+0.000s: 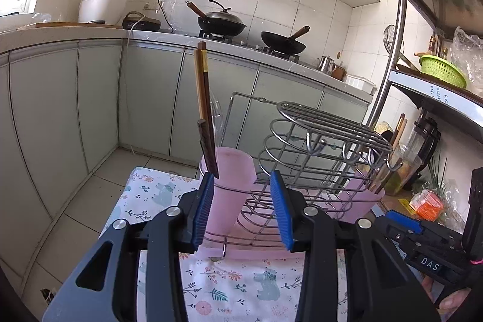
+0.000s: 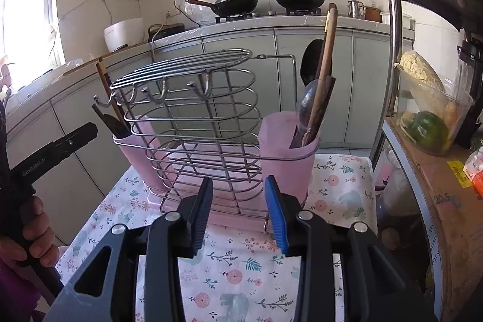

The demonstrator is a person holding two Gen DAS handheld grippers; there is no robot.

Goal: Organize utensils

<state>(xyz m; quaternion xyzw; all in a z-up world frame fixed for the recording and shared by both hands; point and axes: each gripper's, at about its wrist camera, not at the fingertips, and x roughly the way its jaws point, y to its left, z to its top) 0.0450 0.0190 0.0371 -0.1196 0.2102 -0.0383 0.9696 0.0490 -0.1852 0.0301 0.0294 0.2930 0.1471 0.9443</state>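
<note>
The chopsticks (image 1: 205, 110) stand in the left pink cup (image 1: 229, 189) and the spoons (image 2: 317, 98) in the right cup (image 2: 286, 159) of the wire rack (image 2: 193, 122), sorted by kind, so the left gripper (image 1: 243, 210) and right gripper (image 2: 241, 213) sit half open, holding nothing.

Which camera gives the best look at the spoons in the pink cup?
The right wrist view. There the spoons stand unobstructed in the near pink cup, with bowls and handles visible. In the left wrist view that cup sits behind the wire rack, and only slivers of the handles show.
</note>
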